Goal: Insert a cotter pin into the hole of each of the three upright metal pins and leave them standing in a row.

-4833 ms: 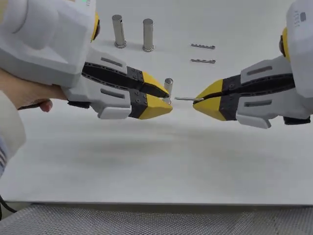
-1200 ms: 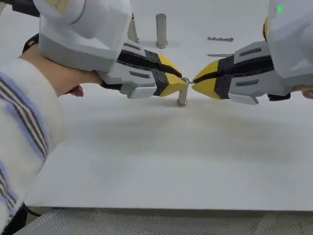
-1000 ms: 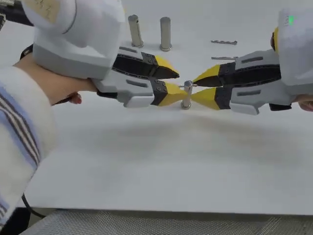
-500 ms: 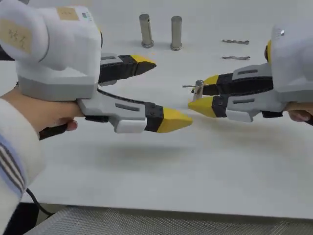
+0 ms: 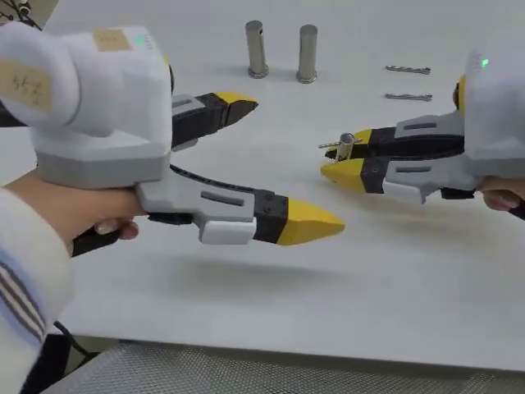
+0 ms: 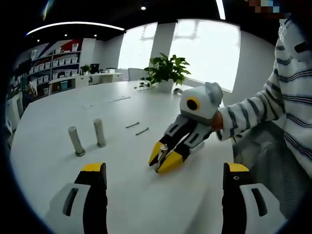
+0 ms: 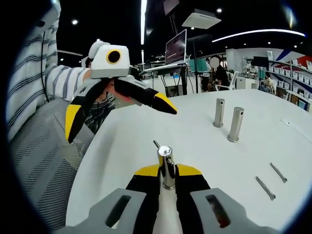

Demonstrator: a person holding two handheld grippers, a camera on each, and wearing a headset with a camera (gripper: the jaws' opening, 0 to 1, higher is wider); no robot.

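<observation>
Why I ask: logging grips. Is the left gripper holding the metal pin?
No, the left gripper has its jaws wide apart and empty; the right gripper clamps the metal pin.

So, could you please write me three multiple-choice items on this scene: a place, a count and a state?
1. Where is the metal pin with a cotter pin through it?
A. standing in the back row
B. between the jaws of the right gripper
C. lying on its side

2. How many loose cotter pins lie on the table?
A. two
B. three
C. four

3. How is the left gripper?
A. shut on a cotter pin
B. shut, empty
C. open, empty

Answers: 1 B, the jaws clamp it in the right gripper view; 2 A, two lie right of the bare upright pins; 3 C, its jaws stand wide apart.
</observation>
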